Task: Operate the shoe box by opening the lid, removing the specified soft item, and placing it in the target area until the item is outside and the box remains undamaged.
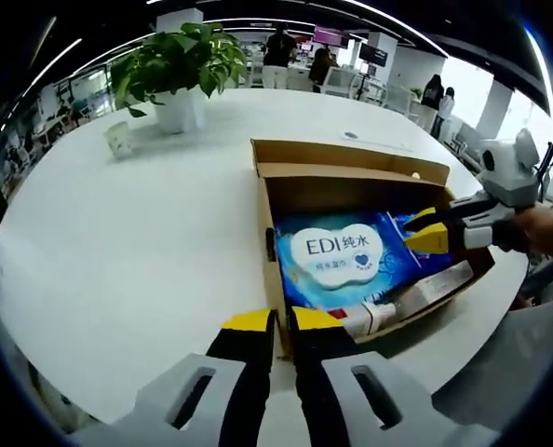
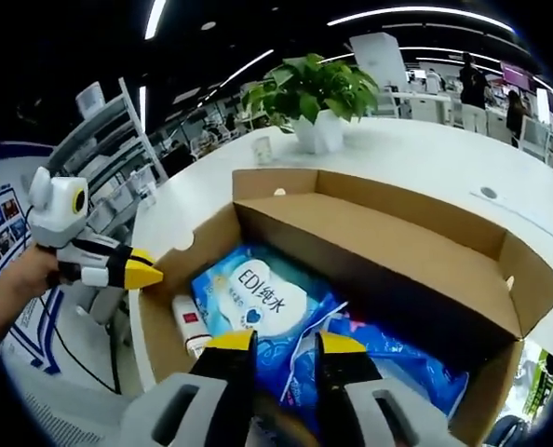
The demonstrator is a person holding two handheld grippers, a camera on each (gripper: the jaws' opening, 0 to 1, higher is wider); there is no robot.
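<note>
My shoe box (image 1: 351, 177) sits open on the white table (image 1: 118, 251), its lid folded back on the side toward the potted plant (image 1: 179, 65). Inside the box lies the soft blue wipes pack (image 1: 346, 256), flat on the bottom, with a white tube (image 1: 416, 298) just beside it along the box's near wall. My left gripper (image 1: 281, 321) sits at the box's near wall, jaws nearly together, the wall's edge at the slit between them; whether they grip it I cannot tell. My right gripper (image 2: 284, 343) hangs over the box above the wipes pack, jaws slightly parted, nothing clearly held.
</note>
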